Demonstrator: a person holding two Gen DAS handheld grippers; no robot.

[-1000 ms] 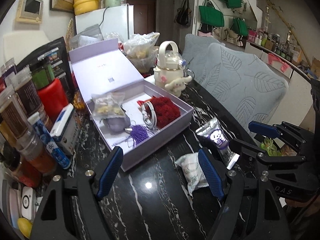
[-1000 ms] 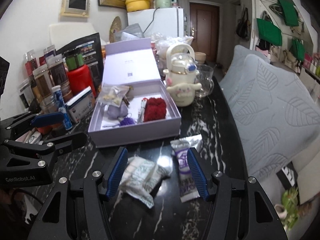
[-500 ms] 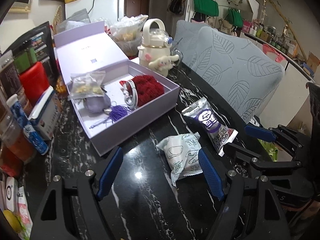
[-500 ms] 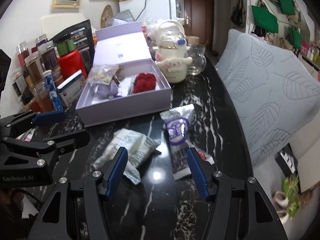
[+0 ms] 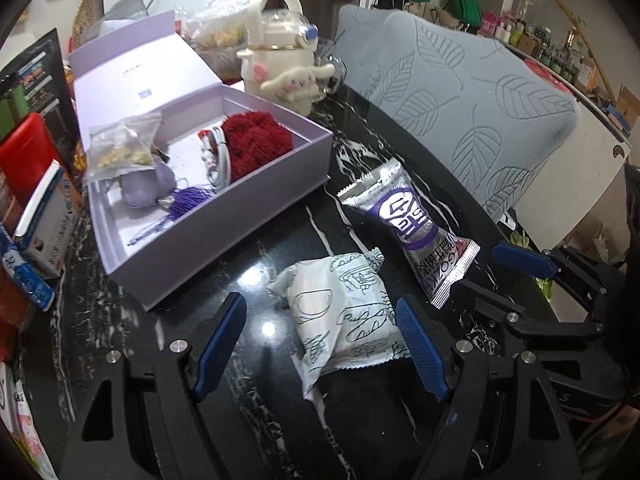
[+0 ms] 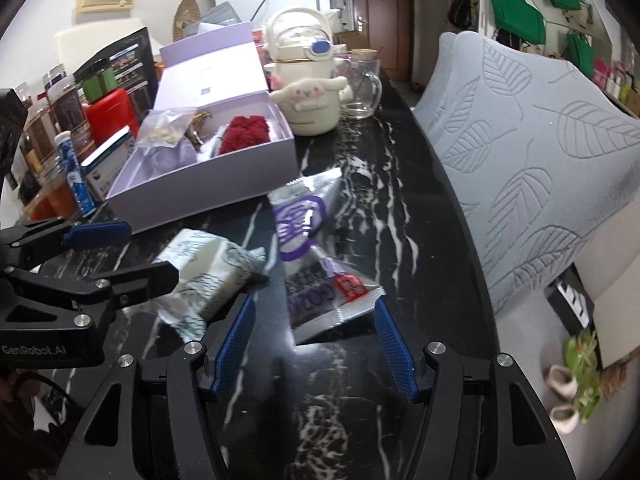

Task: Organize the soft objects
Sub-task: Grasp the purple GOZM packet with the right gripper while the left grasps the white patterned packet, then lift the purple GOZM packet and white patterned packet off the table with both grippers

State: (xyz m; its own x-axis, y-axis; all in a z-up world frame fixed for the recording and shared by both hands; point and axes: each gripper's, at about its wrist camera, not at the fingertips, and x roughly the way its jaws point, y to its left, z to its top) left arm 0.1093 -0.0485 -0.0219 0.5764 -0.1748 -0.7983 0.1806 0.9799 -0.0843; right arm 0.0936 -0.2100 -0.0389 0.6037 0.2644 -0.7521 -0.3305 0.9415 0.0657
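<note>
Left wrist view: left claw [image 5: 320, 344] wide, straddling white packet [image 5: 344, 316] on desk [image 5: 260, 248], just beside lavender box [image 5: 224, 220]. Right claw [image 6: 312, 344] wide, nearing purple packet [image 6: 316, 268]. Advice: centre fingers, pinch gently.

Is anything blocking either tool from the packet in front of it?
Nothing visible. The left tool is open with the white packet lying partly between its fingers. The right tool is open just short of the purple packet; only bare tabletop separates them.
</note>
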